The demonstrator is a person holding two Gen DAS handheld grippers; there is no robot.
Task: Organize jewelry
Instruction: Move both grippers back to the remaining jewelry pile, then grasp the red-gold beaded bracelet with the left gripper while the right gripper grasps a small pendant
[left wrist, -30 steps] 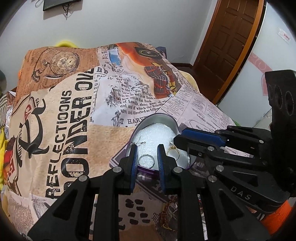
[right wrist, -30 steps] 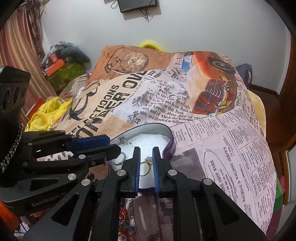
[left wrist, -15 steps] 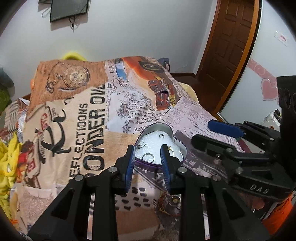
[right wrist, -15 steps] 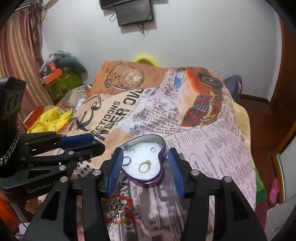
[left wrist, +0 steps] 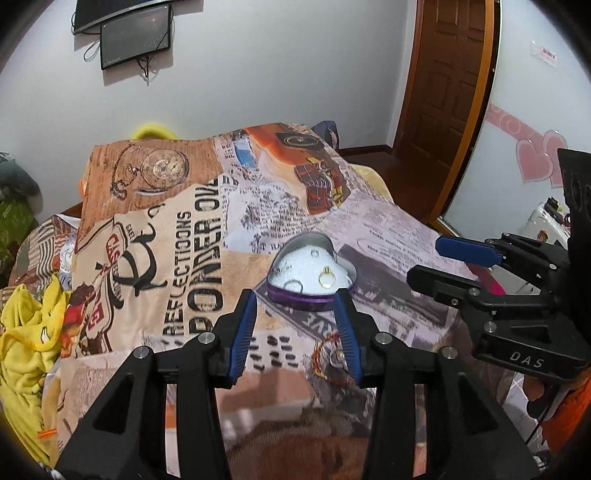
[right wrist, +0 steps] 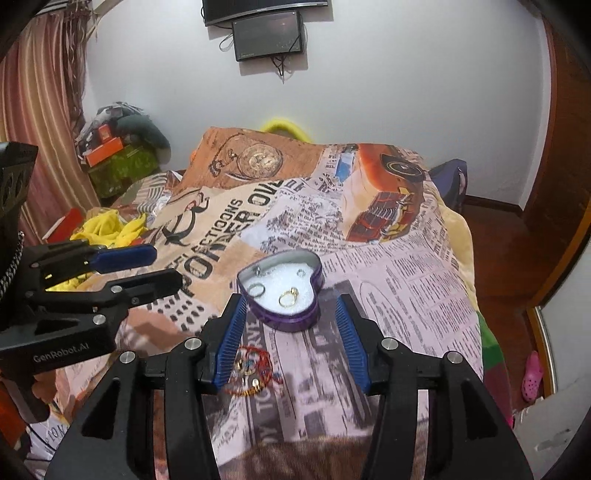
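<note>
A purple heart-shaped tin [left wrist: 308, 297] [right wrist: 295, 317] with white foam lies open on the printed blanket. On the foam lie a silver ring [left wrist: 293, 284] [right wrist: 256, 288], a gold ring [left wrist: 326, 277] [right wrist: 287, 297] and small earrings [right wrist: 301, 273]. A red thread bracelet with charms [left wrist: 328, 356] [right wrist: 251, 369] lies on the blanket in front of the tin. My left gripper [left wrist: 295, 328] is open and empty, held above and short of the tin. My right gripper [right wrist: 291, 332] is open and empty, also back from the tin.
The printed blanket [right wrist: 388, 266] covers a bed. Yellow cloth [left wrist: 26, 332] lies at the left edge. A wooden door [left wrist: 439, 110] stands at the right. Boxes and clutter [right wrist: 114, 155] sit by the curtain. A screen [right wrist: 267, 35] hangs on the wall.
Both grippers have opened wide and drawn back and up from the tin. The silver ring and the gold ring stay on the foam. The bracelet has come into view.
</note>
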